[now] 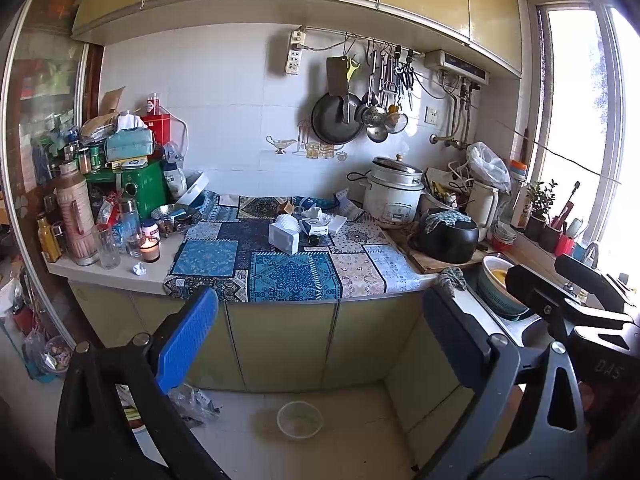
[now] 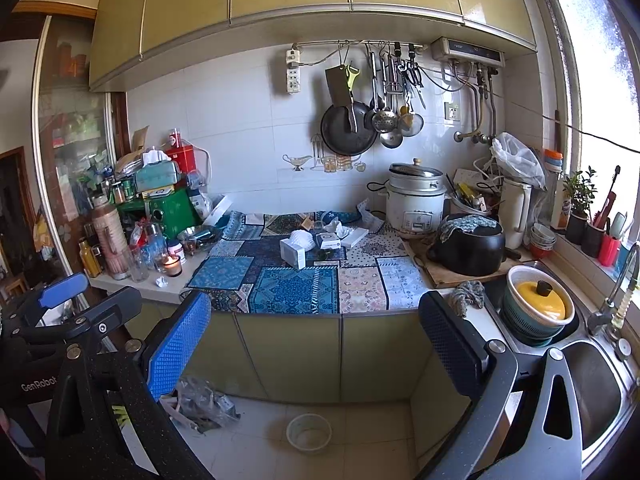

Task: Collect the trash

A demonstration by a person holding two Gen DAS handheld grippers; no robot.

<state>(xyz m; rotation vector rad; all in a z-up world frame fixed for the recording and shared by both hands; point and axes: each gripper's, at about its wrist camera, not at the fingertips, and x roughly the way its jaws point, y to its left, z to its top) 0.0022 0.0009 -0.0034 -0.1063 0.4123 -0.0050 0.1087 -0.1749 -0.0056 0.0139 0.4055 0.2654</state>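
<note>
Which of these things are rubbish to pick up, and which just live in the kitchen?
Probably rubbish:
- crumpled paper ball on the counter edge beside the candle
- crumpled tissue on the patterned cloth
- plastic wrappers on the floor
- clear plastic bowl on the floor

Just kitchen things:
- lit candle
- rice cooker
- black pot
- hanging pan
- tissue box

Quick count from where I'm standing: one lit candle (image 2: pixel 173 266) on the counter, one crumpled paper ball (image 2: pixel 161 281) beside it, one tissue box (image 2: pixel 293 254) on the patchwork cloth (image 2: pixel 294 290). One rice cooker (image 2: pixel 416 202), one black pot (image 2: pixel 470 250), one yellow lid (image 2: pixel 540 294) in the sink. On the floor: one plastic bowl (image 2: pixel 309 432), one crinkled plastic wrapper pile (image 2: pixel 202 400). Two grippers, four fingers total.
</note>
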